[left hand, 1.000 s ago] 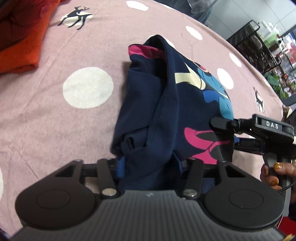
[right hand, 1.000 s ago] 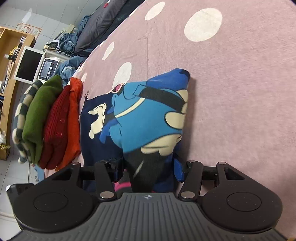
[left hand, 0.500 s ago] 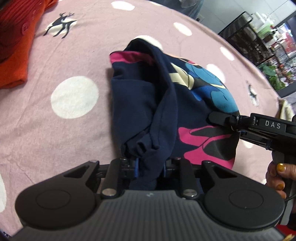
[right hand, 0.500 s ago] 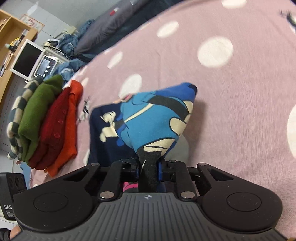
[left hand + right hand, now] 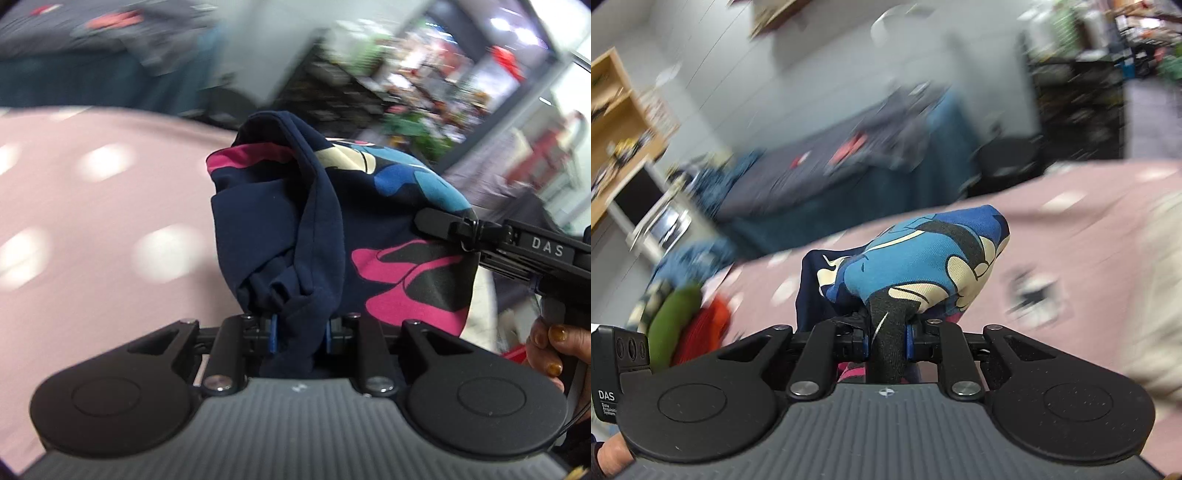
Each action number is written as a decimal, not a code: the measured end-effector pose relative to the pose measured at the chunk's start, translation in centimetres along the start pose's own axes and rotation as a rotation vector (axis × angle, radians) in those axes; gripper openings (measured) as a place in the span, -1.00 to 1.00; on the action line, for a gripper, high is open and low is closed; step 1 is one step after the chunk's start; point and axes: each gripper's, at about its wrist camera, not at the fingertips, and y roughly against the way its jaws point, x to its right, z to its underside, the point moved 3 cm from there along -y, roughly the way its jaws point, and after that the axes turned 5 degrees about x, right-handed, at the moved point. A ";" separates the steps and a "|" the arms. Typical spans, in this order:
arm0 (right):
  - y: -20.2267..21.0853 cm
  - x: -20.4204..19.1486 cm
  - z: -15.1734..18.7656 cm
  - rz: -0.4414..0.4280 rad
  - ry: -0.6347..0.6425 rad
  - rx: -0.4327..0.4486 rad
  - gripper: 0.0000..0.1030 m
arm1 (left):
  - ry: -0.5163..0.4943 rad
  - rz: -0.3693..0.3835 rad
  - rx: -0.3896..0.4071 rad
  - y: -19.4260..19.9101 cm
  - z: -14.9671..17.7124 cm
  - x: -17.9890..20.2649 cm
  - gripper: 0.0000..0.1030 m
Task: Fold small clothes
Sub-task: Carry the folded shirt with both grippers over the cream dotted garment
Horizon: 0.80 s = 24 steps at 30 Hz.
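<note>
A small navy garment (image 5: 332,206) with a blue, pink and cream cartoon print hangs bunched in the air above the pink spotted bedspread (image 5: 92,240). My left gripper (image 5: 300,332) is shut on a fold of its navy cloth. In the left wrist view my right gripper (image 5: 436,223) comes in from the right and pinches the printed edge, with a hand (image 5: 550,343) on its handle. The right wrist view shows the right gripper (image 5: 886,339) shut on a dark strip of the garment (image 5: 923,254). The left gripper's body (image 5: 613,369) shows at the lower left there.
A stack of folded green, red and orange clothes (image 5: 683,325) lies on the bedspread (image 5: 1071,240) to the left. Beyond the bed's edge are a teal-covered surface with dark clothes (image 5: 831,184), a wooden shelf (image 5: 617,110) and a black rack (image 5: 332,85). The background is motion-blurred.
Both grippers closed on the garment, then lifted it off the bedspread. Both views have swung up, so the room now shows beyond the bed.
</note>
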 end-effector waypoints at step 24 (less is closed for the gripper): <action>11.7 27.1 -3.8 0.415 -0.034 0.181 0.71 | -0.298 -0.218 -0.135 -15.2 2.3 20.5 0.12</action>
